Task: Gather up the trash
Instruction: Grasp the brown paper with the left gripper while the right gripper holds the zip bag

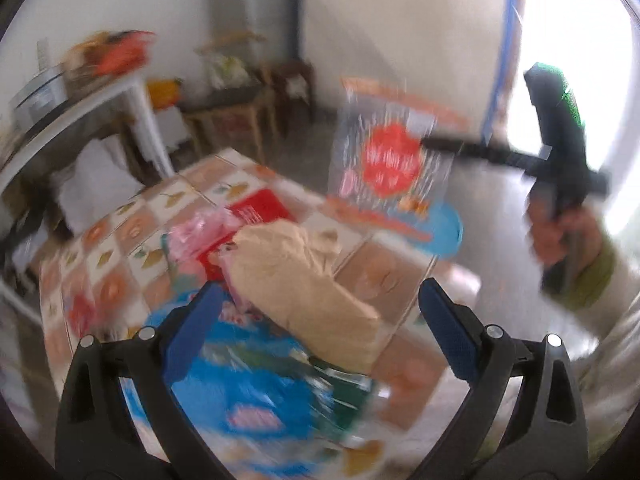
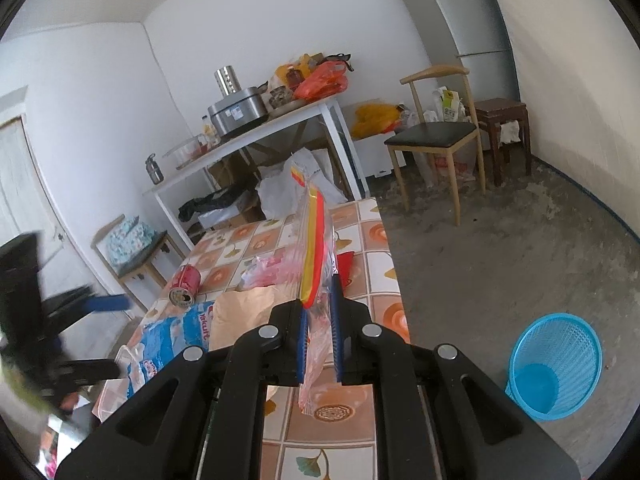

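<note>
Trash covers the tiled-pattern table [image 2: 384,240]: a crumpled tan paper bag [image 1: 308,280], a glossy blue wrapper [image 2: 176,332], a dented red can [image 2: 186,282] on its side, pink plastic [image 1: 196,232]. The right gripper [image 2: 319,308] is clamped on a thin clear bag [image 2: 314,240] with a red-and-yellow strip, held upright above the table. The left gripper [image 1: 316,304] stands wide apart, empty, over the paper bag. A blue mesh bin [image 2: 558,364] sits on the concrete floor beside the table. The left view is motion-blurred, so print on the wrappers is unreadable
</note>
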Available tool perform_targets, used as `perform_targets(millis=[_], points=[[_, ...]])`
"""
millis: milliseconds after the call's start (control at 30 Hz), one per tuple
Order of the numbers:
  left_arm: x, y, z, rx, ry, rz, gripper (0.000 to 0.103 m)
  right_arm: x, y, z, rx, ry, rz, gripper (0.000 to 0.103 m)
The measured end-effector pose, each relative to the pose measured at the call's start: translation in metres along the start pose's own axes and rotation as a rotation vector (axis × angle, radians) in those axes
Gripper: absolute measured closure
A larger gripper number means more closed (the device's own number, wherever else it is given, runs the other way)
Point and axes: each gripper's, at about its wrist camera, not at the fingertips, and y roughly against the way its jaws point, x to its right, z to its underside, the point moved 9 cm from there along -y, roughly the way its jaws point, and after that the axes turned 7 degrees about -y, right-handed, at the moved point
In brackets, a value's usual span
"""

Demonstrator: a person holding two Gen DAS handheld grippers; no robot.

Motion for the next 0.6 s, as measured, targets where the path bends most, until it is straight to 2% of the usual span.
perform_targets(millis=[100, 233, 433, 500, 533, 600], points=[[-0.007, -0.047, -0.005, -0.154, -0.116, 0.048, 0.009, 0.009, -0.005, 0.004, -0.012, -0.021, 0.003, 0.093], [-0.005, -0.096, -0.003, -0.304, -0.219, 0.056, 0.009, 0.019, -0.009, 0.008, -0.02, -0.045, 0.004, 0.093], [-0.007, -0.138, 0.006, -0.453, -0.3, 0.03, 0.011, 0.03, -0.013, 0.008, -0.026, -0.063, 0.007, 0.093], [-0.004, -0.144, 0.009, -0.476, -0.322, 0.022, 0.028, 0.033, -0.014, 0.007, -0.026, -0.068, 0.008, 0.093], [-0.004, -0.146, 0.009, -0.485, -0.327, 0.016, 0.031, 0.035, -0.013, 0.007, -0.025, -0.07, 0.007, 0.093], [-0.004, -0.147, 0.01, -0.492, -0.341, -0.002, 0.044, 0.036, -0.012, 0.007, -0.023, -0.073, 0.007, 0.093]])
